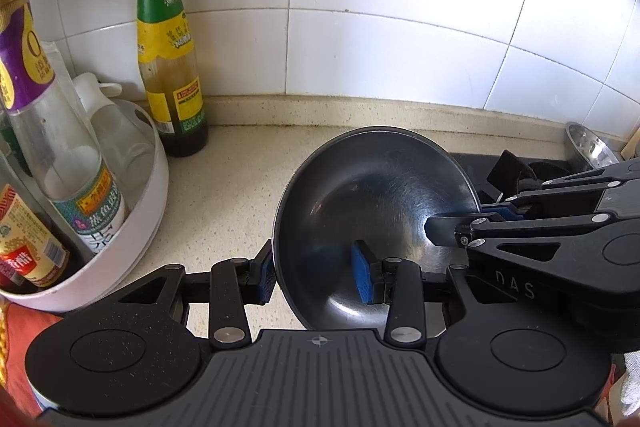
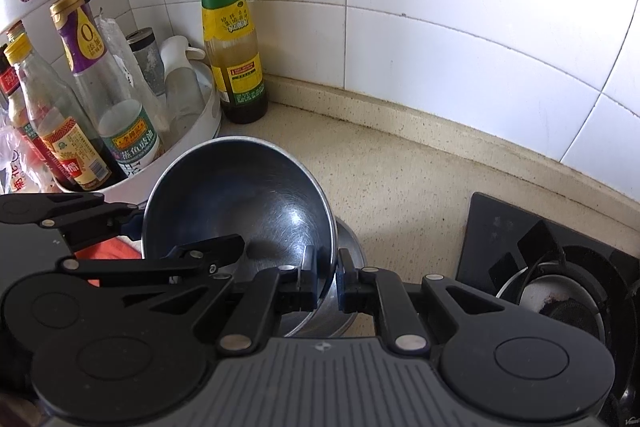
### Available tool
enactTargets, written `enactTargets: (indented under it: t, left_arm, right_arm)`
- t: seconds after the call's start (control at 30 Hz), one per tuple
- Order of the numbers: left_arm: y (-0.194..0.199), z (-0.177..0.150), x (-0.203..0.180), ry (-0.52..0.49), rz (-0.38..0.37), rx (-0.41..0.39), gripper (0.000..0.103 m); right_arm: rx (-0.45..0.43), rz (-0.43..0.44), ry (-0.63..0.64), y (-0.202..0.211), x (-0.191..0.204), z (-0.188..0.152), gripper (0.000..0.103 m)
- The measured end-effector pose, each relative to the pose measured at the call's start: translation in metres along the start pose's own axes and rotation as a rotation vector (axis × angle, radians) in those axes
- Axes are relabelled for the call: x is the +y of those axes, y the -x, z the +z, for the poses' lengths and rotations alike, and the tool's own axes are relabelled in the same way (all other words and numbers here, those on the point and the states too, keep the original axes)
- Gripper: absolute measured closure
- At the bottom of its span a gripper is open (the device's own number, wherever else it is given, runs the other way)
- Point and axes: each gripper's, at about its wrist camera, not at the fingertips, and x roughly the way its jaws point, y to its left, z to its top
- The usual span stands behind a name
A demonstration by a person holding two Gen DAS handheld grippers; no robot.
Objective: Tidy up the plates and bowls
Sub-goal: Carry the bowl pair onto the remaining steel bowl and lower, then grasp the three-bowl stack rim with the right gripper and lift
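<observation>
Left wrist view: the left gripper [image 1: 316, 269] has its jaws pinching the rim of a steel bowl [image 1: 376, 203], one blue pad outside the wall, one inside. The bowl hangs tilted above the speckled desk [image 1: 224, 187], its hollow facing the tiled wall. The right gripper [image 2: 328, 281] pinches the opposite rim, jaws pressed onto the thin metal. Under it sits a second steel bowl [image 2: 350, 247]. A white condiment rack [image 1: 132, 227] and a sauce bottle [image 1: 170, 67] stand near the corner, a gas burner [image 2: 560, 291] to the right.
</observation>
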Motion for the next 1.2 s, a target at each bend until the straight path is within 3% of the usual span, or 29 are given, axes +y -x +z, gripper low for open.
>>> enactTargets:
  t: [1.07, 1.2]
  left_arm:
    - [-0.03, -0.003, -0.003, -0.04, -0.016, 0.066, 0.056]
    - [-0.029, -0.003, 0.002, -0.035, -0.021, 0.058, 0.05]
  right_arm:
    - [0.052, -0.047, -0.03, -0.026, -0.015, -0.008, 0.089]
    - [0.04, -0.065, -0.029, -0.025, -0.019, -0.007, 0.077]
